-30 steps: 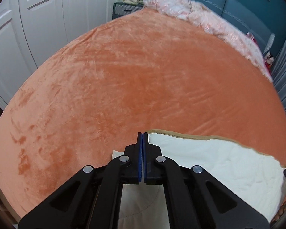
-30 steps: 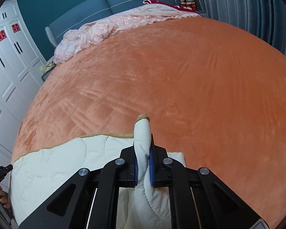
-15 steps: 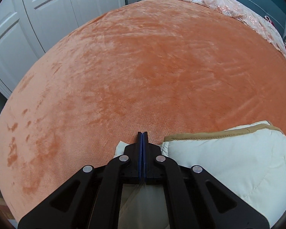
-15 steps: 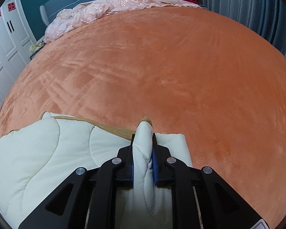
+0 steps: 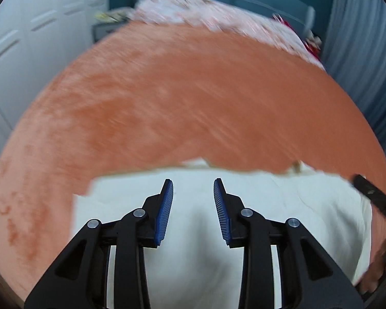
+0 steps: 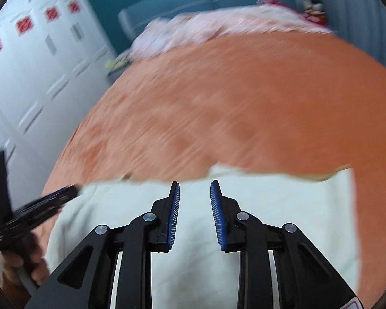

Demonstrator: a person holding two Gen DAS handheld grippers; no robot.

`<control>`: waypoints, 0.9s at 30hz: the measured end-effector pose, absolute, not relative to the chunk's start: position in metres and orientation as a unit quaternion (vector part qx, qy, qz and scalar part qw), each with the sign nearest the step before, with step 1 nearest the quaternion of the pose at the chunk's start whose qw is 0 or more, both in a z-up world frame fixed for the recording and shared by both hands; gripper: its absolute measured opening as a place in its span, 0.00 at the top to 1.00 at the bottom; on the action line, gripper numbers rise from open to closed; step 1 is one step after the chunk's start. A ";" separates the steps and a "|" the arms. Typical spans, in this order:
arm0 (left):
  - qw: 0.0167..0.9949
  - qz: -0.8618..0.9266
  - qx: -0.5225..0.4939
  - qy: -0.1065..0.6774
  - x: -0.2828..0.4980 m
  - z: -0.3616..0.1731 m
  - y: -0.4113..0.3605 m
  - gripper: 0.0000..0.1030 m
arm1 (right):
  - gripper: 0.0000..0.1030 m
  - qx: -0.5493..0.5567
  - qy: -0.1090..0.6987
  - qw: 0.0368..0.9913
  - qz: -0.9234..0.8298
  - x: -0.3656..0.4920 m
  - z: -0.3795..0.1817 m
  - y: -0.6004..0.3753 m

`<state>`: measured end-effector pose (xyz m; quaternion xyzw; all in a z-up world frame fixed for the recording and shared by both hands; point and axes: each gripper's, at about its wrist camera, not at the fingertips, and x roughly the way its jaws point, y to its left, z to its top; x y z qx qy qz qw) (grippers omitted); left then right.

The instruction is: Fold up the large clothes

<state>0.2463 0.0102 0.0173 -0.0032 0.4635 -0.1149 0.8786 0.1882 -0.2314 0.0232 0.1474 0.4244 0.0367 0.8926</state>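
both wrist views look forward, low over the bed (image 5: 193, 108), sharing the white garment (image 6: 270, 206) and headboard (image 5: 257, 0).

The bedspread (image 5: 193, 97) was a plush orange cloth with a brushed, velvety nap that caught the light in streaks. The quilted garment (image 5: 283, 219) on it was soft, matt, cream cloth with a tan edging. The left gripper (image 5: 193, 193) and right gripper (image 6: 195, 193) were matt black plastic with shiny metal pins, and their fingers (image 6: 173, 213) carried ribbed blue pads. The wardrobe doors (image 6: 25, 90) looked smooth and white.
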 end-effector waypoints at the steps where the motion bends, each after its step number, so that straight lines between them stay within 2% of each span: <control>1: 0.873 -0.120 0.005 0.473 0.246 0.010 -0.001 0.69 | 0.80 0.130 0.439 0.888 0.047 0.194 0.016 -0.217; 6: 0.859 -0.123 0.011 0.497 0.246 -0.029 -0.026 0.70 | 0.82 0.120 0.490 0.861 0.060 0.219 -0.030 -0.189; 14: 0.865 -0.116 0.023 0.487 0.255 -0.062 -0.035 0.69 | 0.87 0.140 0.500 0.853 0.052 0.226 -0.068 -0.190; 27: 0.876 -0.100 0.049 0.469 0.255 -0.067 -0.044 0.68 | 0.90 0.134 0.459 0.878 0.018 0.229 -0.067 -0.191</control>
